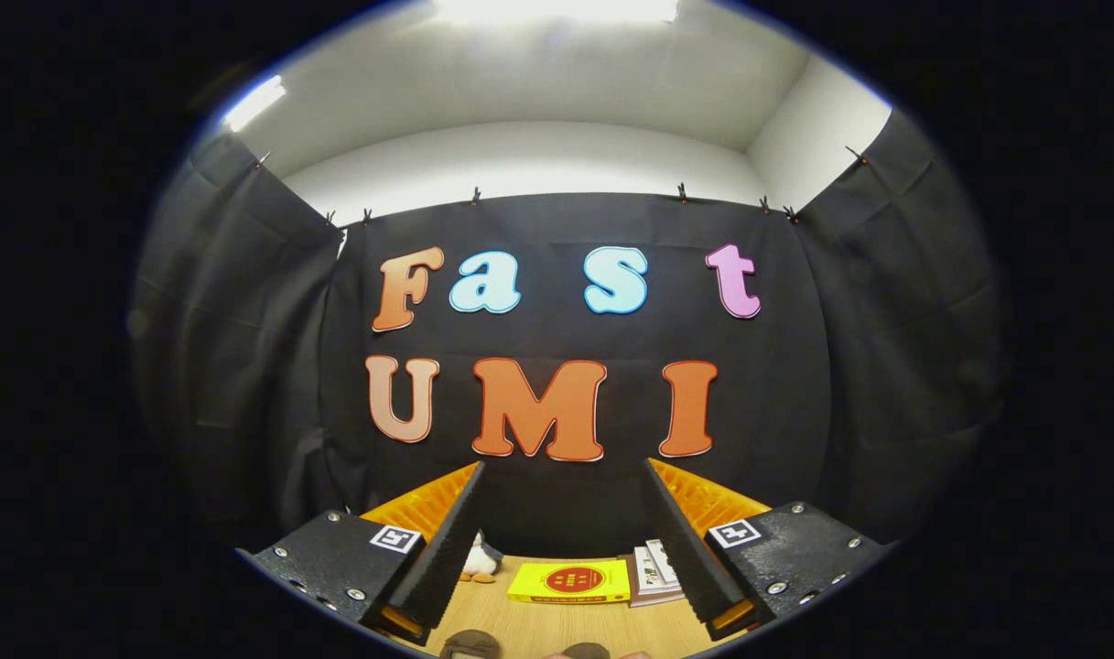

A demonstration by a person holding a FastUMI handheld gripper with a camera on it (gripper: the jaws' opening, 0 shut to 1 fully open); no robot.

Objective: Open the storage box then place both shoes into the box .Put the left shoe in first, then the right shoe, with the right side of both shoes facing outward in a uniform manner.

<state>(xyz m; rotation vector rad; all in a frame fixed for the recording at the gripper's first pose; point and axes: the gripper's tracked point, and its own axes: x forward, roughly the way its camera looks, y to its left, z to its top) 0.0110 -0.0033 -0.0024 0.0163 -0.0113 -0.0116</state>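
My gripper (564,476) is held high and level, pointing at the booth's back wall. Its two fingers (447,540) stand wide apart with nothing between them, so it is open. Far below, at the near edge of the wooden table (520,622), the tops of two brownish rounded shapes (470,643) peek up; they may be the shoes, but too little shows to tell. No storage box can be made out.
On the table beyond the fingers lies a yellow flat box (570,582) with a red disc on it. A small white plush toy (477,558) stands by the left finger. A few books or booklets (653,572) lie by the right finger.
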